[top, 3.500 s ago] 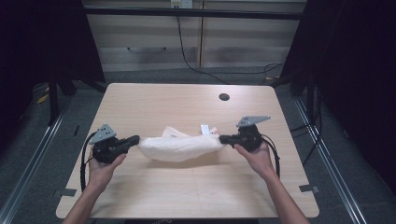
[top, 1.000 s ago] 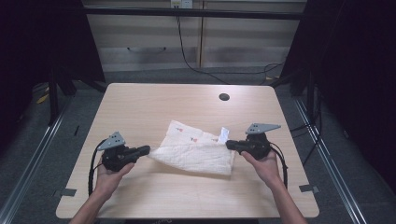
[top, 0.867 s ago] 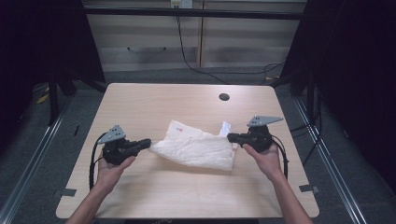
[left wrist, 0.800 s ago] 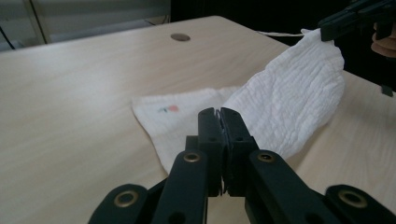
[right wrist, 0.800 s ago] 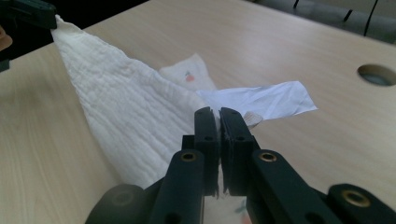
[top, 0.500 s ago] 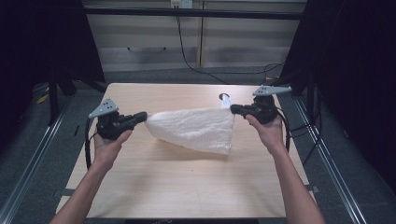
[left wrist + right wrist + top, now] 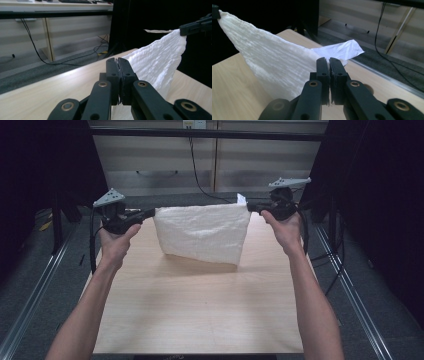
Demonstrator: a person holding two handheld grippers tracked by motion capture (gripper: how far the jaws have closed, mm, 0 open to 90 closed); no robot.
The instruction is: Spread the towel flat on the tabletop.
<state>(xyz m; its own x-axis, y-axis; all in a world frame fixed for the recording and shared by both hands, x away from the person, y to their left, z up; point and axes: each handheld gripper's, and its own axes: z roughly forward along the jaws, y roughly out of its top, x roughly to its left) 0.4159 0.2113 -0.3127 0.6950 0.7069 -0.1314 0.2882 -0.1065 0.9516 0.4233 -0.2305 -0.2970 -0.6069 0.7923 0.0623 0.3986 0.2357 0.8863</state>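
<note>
**Now the cloth hangs stretched between two grippers**

Here the work appears to be the spreading or folding of a white cloth (image 7: pixel 202 232), and the step in hand looks like the lift-and-stretch: its top edge is pulled taut in the air while the rest hangs down towards the table (image 7: pixel 200 310). Taking the cloth as the landmark, the table lies beneath and nearer the person, with the cloth's slanted lower edge at or just above the wood; whether it touches cannot be told from the high view.

Both forearms reach forward and up from the near edge of the table, spread wide, one to each side of the cloth, wrists roughly level with its top edge. The hands grip the tool handles with the jaws pointing inward at the cloth.

The left gripper (image 7: pixel 148 213) sits at the cloth's upper left corner; in the left gripper view its jaws stand pressed together on the fabric. The right gripper (image 7: pixel 251 207) sits at the upper right corner, jaws likewise clamped on the cloth, as the right gripper view shows. Just beside that corner a small white tag (image 7: pixel 340 50) sticks out from the cloth.

The next move, I judge, calls for bringing both hands down and towards the person together, keeping the edge taut so the cloth lays flat on the table without bunching; uneven lowering would likely leave the slanted lower edge wrinkled.
</note>
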